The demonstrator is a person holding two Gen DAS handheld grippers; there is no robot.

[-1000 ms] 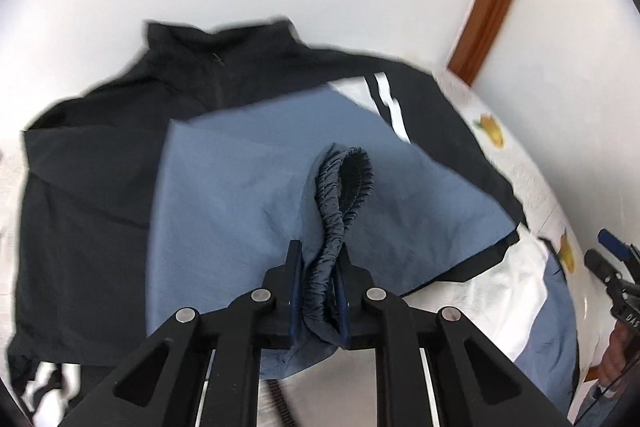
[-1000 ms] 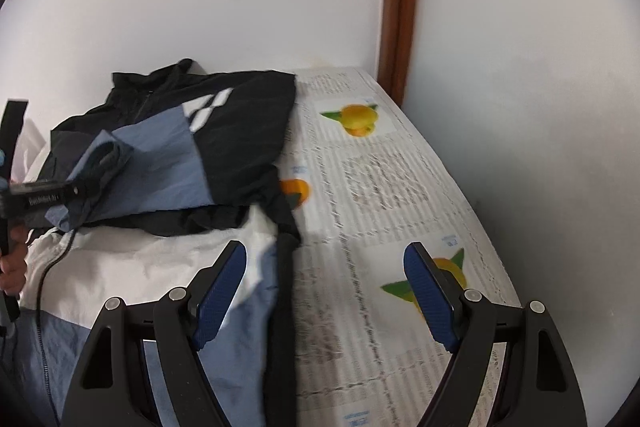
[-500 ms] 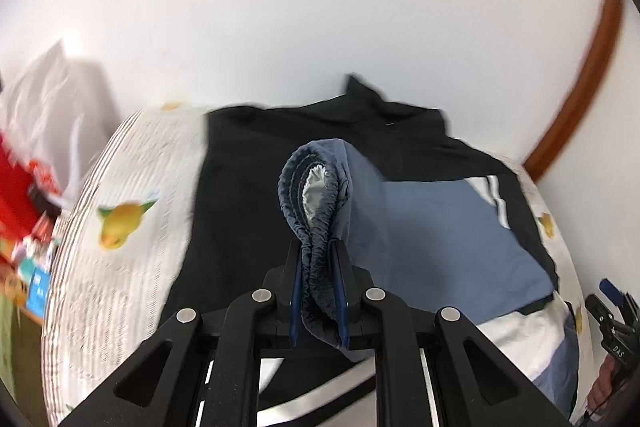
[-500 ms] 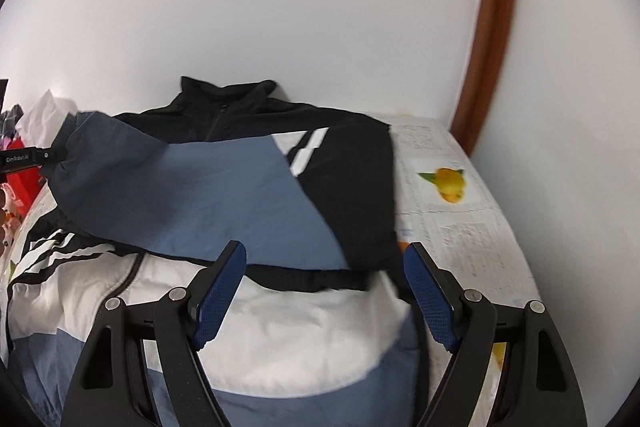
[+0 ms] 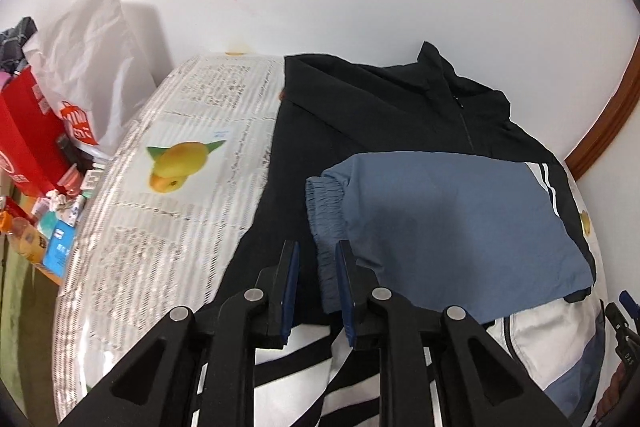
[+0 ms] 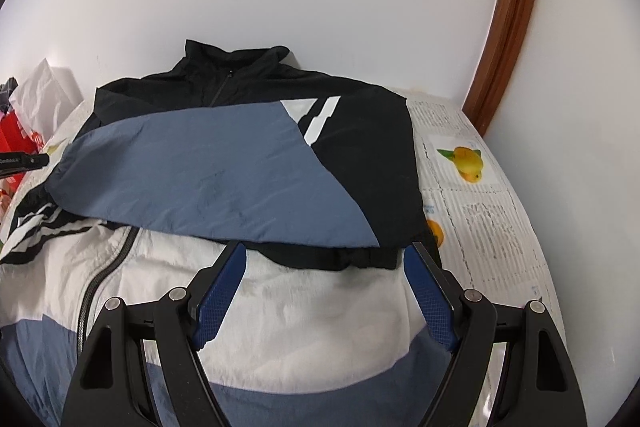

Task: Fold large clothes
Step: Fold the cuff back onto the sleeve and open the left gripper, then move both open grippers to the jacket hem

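A black, blue and white jacket [image 6: 360, 155] lies flat on the table, zipper side up, collar toward the wall. Its blue sleeve [image 5: 448, 223] is folded across the chest, its elastic cuff [image 5: 326, 211] lying flat. My left gripper [image 5: 316, 267] is open just above the cuff, and the cuff's lower edge lies between the jaws without being pinched. My right gripper [image 6: 324, 263] is wide open and empty, hovering over the white panel [image 6: 320, 307] near the sleeve's lower edge. The sleeve also shows in the right wrist view [image 6: 208, 167].
The table has a newspaper-print cloth with orange fruit pictures [image 5: 176, 163]. A white plastic bag [image 5: 92, 43] and red boxes [image 5: 24, 131] stand beyond the left edge. A wooden door frame [image 6: 508, 27] runs up the wall at the right.
My left gripper carried the sleeve cuff leftward across the jacket, laid it down and opened. My right gripper swung left from the bare tablecloth to over the jacket's front.
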